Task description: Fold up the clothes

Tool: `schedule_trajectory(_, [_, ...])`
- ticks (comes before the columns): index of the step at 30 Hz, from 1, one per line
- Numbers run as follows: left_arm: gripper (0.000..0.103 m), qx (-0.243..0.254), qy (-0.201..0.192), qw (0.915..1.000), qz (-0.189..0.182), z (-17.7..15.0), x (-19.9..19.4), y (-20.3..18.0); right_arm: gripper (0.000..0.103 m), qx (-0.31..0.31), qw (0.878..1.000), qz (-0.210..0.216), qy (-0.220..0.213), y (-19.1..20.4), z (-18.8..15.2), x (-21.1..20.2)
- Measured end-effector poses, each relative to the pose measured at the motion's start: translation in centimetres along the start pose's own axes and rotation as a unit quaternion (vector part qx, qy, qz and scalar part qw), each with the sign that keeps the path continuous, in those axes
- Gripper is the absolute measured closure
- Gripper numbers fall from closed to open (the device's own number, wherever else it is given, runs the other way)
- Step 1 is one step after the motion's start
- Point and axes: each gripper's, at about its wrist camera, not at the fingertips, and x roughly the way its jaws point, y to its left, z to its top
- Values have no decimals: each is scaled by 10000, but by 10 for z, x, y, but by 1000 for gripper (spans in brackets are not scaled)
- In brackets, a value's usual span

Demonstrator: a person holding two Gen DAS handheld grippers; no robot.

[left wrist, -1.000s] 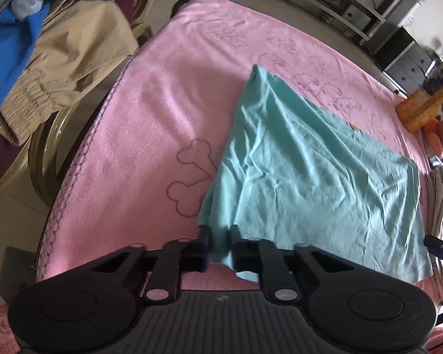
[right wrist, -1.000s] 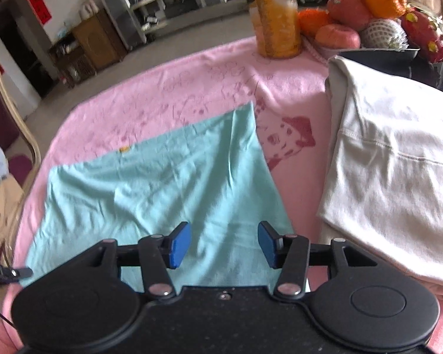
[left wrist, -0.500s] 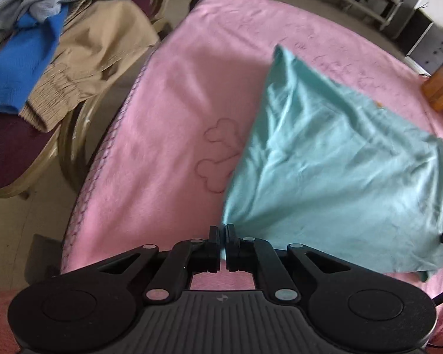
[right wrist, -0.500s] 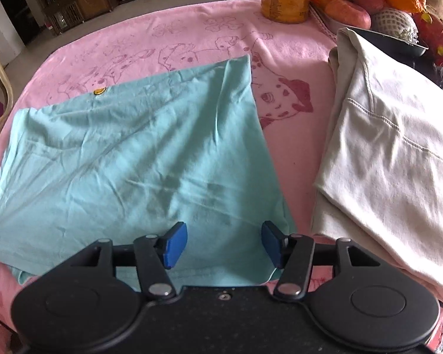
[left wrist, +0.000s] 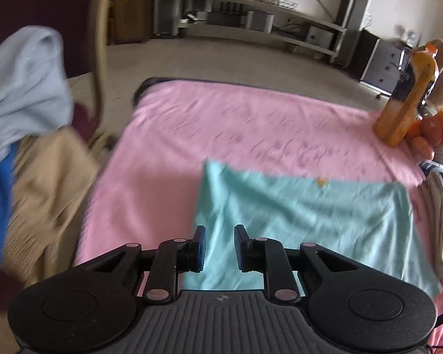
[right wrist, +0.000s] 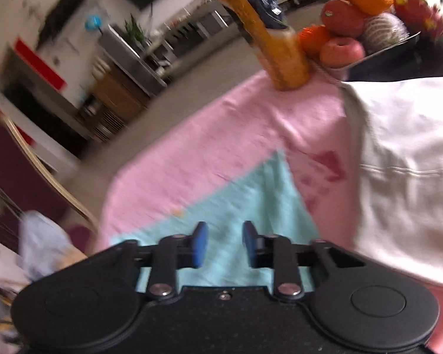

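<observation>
Both grippers (left wrist: 218, 244) (right wrist: 224, 246) released over teal garment (left wrist: 295, 221) — white garment (right wrist: 404, 177), bottle (right wrist: 268, 29) beside.

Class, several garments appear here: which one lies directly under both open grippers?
The teal shirt, spread flat on the pink cloth. The white garment lies beside it; the others are heaped on the chair.

Teal garment (left wrist: 304, 221) on pink cloth (left wrist: 221, 124) with dark red prints.
Small orange mark near garment's far edge; blue gripper pads (right wrist: 199, 243); off-white garment (right wrist: 407, 177); orange bottle (right wrist: 271, 38), dark blue label.
</observation>
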Motion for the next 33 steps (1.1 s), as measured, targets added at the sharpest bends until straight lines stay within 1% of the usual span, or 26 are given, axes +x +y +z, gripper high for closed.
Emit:
schedule_trajectory(1, [89, 29, 5, 10000, -95, 7, 7, -4, 81, 42, 9999, 136, -74, 4, 7, 2])
schedule_trajectory(2, [90, 87, 28, 9997, -206, 16, 18, -8, 81, 22, 9997, 217, -147, 9, 13, 7])
schedule_trajectory(5, [91, 180, 163, 9992, -305, 28, 48, -11, 80, -125, 9995, 214, -217, 18, 28, 30])
schedule_trajectory(7, [92, 232, 346, 9989, -200, 29, 69, -10, 80, -93, 9998, 47, -185, 8, 32, 43])
schedule_trajectory(9, [92, 43, 588, 9982, 64, 26, 91, 4, 80, -62, 9998, -120, -152, -2, 35, 57])
schedule_trajectory(10, [96, -78, 684, 9974, 205, 24, 98, 13, 80, -46, 9997, -203, -136, -7, 37, 63])
schedule_trajectory(11, [92, -200, 780, 9962, 345, 22, 104, 21, 79, -31, 9995, -286, -120, -11, 39, 70])
schedule_trajectory(12, [92, -438, 845, 9952, 240, 22, 104, 29, 78, -15, 9993, -370, -104, -16, 41, 77])
schedule_trajectory(13, [92, -534, 888, 9944, 212, 23, 104, 32, 73, 1, 9989, -453, -87, -21, 42, 83])
schedule_trajectory(16, [90, -395, 834, 9953, 310, 21, 105, 27, 71, 48, 9975, -703, -38, -35, 48, 103])
schedule_trajectory(20, [90, -614, 803, 9942, 376, 18, 100, 28, 70, 111, 9946, -1035, 27, -55, 55, 130])
schedule_trajectory(22, [91, -661, 792, 9938, 405, 18, 100, 30, 70, 72, 9940, -1087, 24, -58, 56, 139])
schedule_trajectory(23, [91, -673, 789, 9937, 429, 18, 101, 31, 74, 31, 9942, -1076, 8, -58, 55, 142])
schedule_trajectory(24, [91, -685, 786, 9935, 454, 18, 102, 31, 82, -17, 9945, -1051, -22, -57, 54, 144])
schedule_trajectory(25, [91, -697, 782, 9933, 478, 18, 103, 32, 100, -105, 9946, -1027, -72, -55, 53, 146])
schedule_trajectory(26, [91, -709, 779, 9932, 502, 18, 103, 33, 101, -271, 9933, -1104, -206, -51, 52, 145])
schedule_trajectory(28, [91, -729, 775, 9929, 529, 18, 104, 33, 101, -683, 9867, -1328, -640, -41, 52, 139])
schedule_trajectory(30, [91, -746, 772, 9928, 534, 18, 104, 33, 101, -991, 9809, -1407, -901, -35, 48, 133])
schedule_trajectory(33, [91, -735, 760, 9930, 534, 18, 103, 33, 101, -1205, 9764, -1625, -758, -36, 41, 142])
